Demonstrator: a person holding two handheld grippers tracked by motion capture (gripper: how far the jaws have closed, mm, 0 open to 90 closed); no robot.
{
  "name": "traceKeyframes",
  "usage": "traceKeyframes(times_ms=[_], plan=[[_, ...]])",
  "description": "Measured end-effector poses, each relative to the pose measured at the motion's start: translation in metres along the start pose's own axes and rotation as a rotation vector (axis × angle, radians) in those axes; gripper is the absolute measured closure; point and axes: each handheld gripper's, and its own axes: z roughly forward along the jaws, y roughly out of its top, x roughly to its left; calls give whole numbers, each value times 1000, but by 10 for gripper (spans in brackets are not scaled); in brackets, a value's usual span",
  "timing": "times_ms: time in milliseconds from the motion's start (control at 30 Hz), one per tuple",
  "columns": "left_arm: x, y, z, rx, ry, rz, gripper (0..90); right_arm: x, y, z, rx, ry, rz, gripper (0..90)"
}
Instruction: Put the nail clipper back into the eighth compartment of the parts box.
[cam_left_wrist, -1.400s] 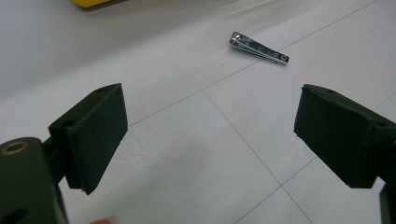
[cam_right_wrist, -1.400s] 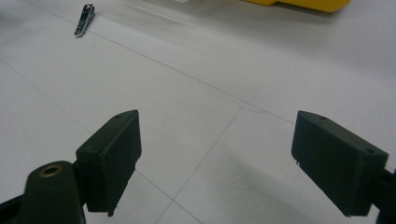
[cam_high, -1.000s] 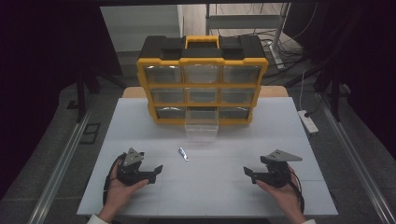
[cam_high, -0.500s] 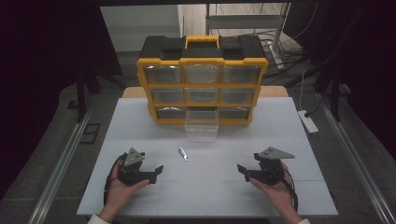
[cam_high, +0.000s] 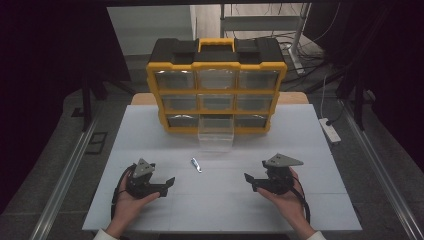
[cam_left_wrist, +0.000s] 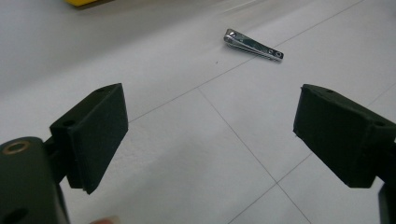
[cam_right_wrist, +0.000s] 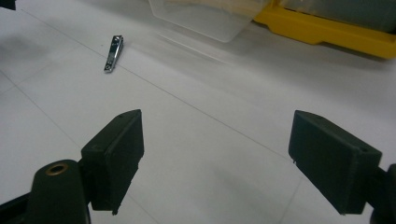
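Note:
A small metal nail clipper lies on the white table, in front of a clear drawer pulled out of the yellow and black organizer. My left gripper rests low at the front left, open and empty, with the nail clipper ahead of its jaws. At the front right my right gripper is also open with nothing between its jaws. From it the nail clipper lies far left and the clear drawer is ahead.
The organizer stands at the table's back edge with several clear drawers shut. A white power strip lies off the table's right side. Metal rails run along both sides of the table.
My right gripper has shifted a little to the left and toward the table's middle. The left gripper and the nail clipper have stayed in place.

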Motion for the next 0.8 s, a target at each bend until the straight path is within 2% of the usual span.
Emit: traceKeyframes(times_ms=[400,800], plan=[[-1,0,1,3,-3,7,109,19,19,13,1,21,-29,195],[-2,0,2,3,-5,4,109,41,37,30,2,62,-53,199]])
